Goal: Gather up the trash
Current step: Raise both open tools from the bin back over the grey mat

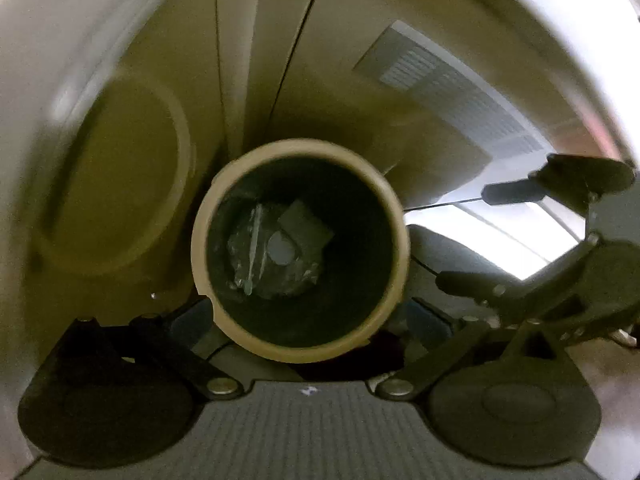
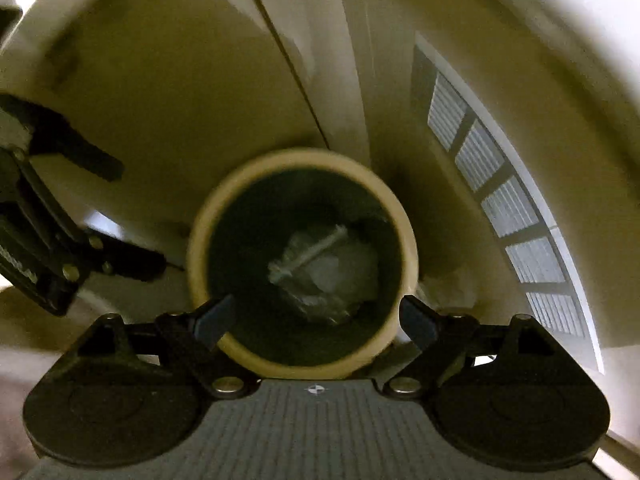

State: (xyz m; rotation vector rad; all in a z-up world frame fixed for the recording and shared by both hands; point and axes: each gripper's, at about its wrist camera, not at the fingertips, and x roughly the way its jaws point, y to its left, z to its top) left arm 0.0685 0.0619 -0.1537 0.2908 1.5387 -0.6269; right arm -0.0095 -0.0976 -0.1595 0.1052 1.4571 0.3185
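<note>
A round cream trash bin (image 1: 298, 350) with a dark inside stands straight below my left gripper (image 1: 308, 316). It holds crumpled clear plastic, a swab and a grey card (image 1: 280, 250). The left fingers (image 1: 190, 322) are spread wide beside the bin's near rim and hold nothing. In the right wrist view the same bin (image 2: 304, 364) holds crumpled white trash (image 2: 324, 268). My right gripper (image 2: 316, 320) is open, its fingers (image 2: 212, 322) level with the near rim, one on each side, empty. Each gripper shows in the other's view: the right one (image 1: 520, 240) and the left one (image 2: 80, 216).
A cream round lid or pad (image 1: 120, 176) lies left of the bin. A white vent grille (image 1: 452, 92) runs along the right, also in the right wrist view (image 2: 508, 208). Pale cabinet panels with dark seams (image 1: 236, 60) rise behind the bin.
</note>
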